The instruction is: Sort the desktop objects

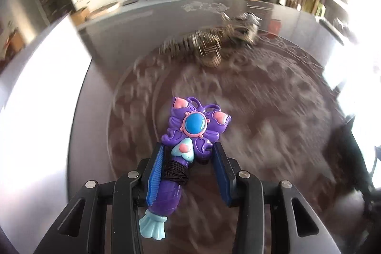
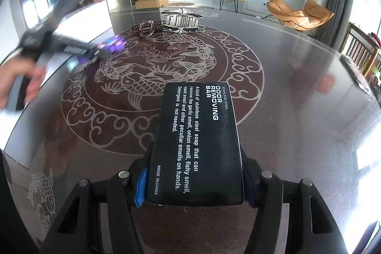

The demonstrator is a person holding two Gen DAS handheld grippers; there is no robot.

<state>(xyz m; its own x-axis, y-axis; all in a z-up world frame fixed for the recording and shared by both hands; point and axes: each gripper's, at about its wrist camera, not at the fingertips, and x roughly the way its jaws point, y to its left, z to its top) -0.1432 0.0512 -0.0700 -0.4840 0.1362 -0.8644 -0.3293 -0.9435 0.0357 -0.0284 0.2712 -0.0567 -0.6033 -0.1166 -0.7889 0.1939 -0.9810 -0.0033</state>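
My left gripper (image 1: 189, 154) is shut on a purple butterfly toy wand (image 1: 190, 132) with a blue gem, pink hearts and a black cord round its handle, held above the dark patterned table (image 1: 262, 116). The right wrist view shows that gripper blurred at the left, with the purple toy (image 2: 114, 43) in it. My right gripper (image 2: 196, 173) is shut on a black box (image 2: 197, 142) printed "ODOR REMOVING BAR", held above the table (image 2: 297, 99).
A silver crown-like ornament (image 2: 182, 18) and a studded belt or chain (image 2: 145, 27) lie at the table's far side; they show blurred in the left wrist view (image 1: 214, 39). A red item's reflection (image 2: 327, 83) shows at right. Chairs stand beyond the table.
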